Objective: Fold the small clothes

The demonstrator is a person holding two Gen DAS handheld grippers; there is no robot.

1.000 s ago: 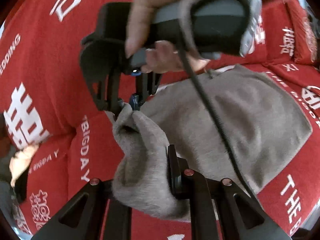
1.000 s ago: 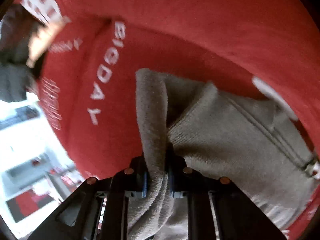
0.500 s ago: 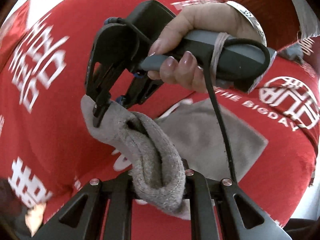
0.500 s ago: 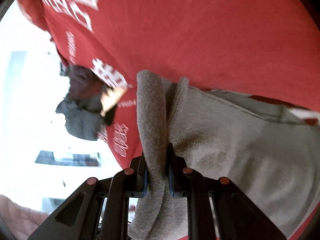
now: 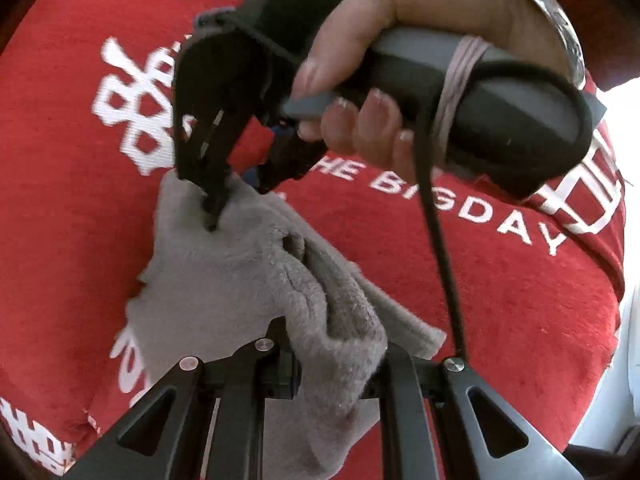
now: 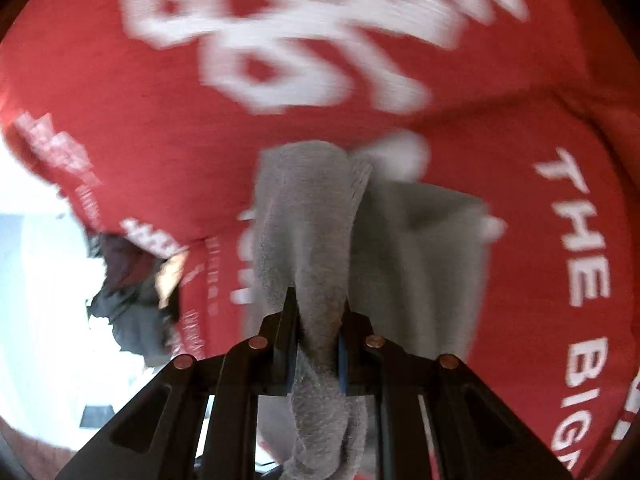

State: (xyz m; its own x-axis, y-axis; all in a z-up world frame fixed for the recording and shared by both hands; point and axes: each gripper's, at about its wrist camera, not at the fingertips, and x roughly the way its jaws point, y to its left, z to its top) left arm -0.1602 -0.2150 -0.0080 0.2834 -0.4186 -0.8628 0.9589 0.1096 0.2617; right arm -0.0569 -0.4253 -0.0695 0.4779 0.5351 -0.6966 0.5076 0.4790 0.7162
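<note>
A small grey fleece garment (image 5: pixel 224 280) hangs bunched above the red cover (image 5: pixel 500 288), held by both grippers. My left gripper (image 5: pixel 336 364) is shut on one thick fold of it at the bottom of the left wrist view. My right gripper (image 5: pixel 224 200), held by a hand, is shut on another corner farther off. In the right wrist view the right gripper (image 6: pixel 318 340) pinches a grey fold (image 6: pixel 308 208) that rises between its fingers, and the rest of the garment (image 6: pixel 432 264) hangs to the right.
A red cover with white lettering (image 6: pixel 200 92) fills both views. A dark pile of clothes (image 6: pixel 128 304) lies at its left edge in the right wrist view, with a bright white area beyond. A black cable (image 5: pixel 440 240) runs from the right gripper's handle.
Both grippers have lifted the grey garment off the cover and carried it across; the garment has gone from lying spread out to hanging bunched. Both grips have held.
</note>
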